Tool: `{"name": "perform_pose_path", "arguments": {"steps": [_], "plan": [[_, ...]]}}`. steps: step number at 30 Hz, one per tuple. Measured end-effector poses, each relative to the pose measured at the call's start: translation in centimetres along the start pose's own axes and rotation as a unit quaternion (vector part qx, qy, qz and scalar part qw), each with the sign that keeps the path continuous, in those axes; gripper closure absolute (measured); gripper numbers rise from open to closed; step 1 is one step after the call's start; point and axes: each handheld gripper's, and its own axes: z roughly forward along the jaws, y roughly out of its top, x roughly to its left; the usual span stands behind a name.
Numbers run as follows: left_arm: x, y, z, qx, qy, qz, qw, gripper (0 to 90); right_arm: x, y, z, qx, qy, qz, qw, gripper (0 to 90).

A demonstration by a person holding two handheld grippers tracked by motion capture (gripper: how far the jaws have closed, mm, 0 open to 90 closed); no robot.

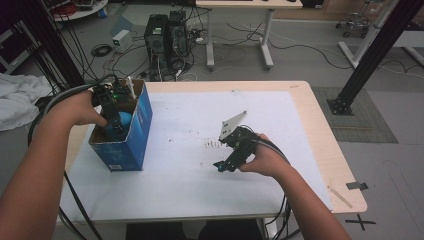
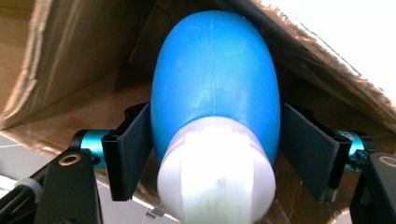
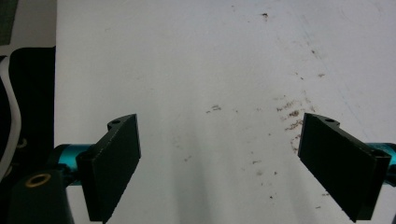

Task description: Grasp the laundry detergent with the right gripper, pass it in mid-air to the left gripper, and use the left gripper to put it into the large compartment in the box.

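Down inside the blue box (image 1: 137, 131) on the desk (image 1: 300, 100), the left hand-held gripper (image 2: 215, 158) pinches a smooth, slippery-looking blue bottle (image 2: 215, 79) across its belly, while the right hand-held gripper (image 3: 233, 163) gapes wide, empty.

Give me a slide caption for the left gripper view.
Left gripper clamps a blue, white-capped bottle inside the cardboard box.

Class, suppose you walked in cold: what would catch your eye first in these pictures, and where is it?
First, the blue bottle with a white cap, clamped between the left gripper jaws inside the blue cardboard box at the table's left. Next, the right gripper, jaws wide apart and empty, over the white table cover speckled with brown crumbs.
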Motion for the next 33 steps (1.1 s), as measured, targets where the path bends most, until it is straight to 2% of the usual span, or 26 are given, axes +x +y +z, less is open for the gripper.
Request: {"name": "perform_pose_path", "arguments": {"steps": [9, 25, 33], "plan": [[-0.1, -0.2, -1.1, -0.006, 0.001, 0.002, 1.0000, 25.2, -0.2, -0.1, -0.5, -0.002, -0.002, 0.003, 1.0000, 12.2], [-0.8, -1.4, -5.2, -0.023, 0.012, 0.005, 0.9997, 21.0, -0.9, 0.6, -2.3, 0.008, -0.013, 0.005, 0.9999, 12.3], [-1.7, -1.2, -6.7, -0.026, 0.016, 0.017, 0.9994, 19.3, -1.2, 1.2, -3.2, 0.020, -0.015, 0.004, 0.9997, 12.3]]}}
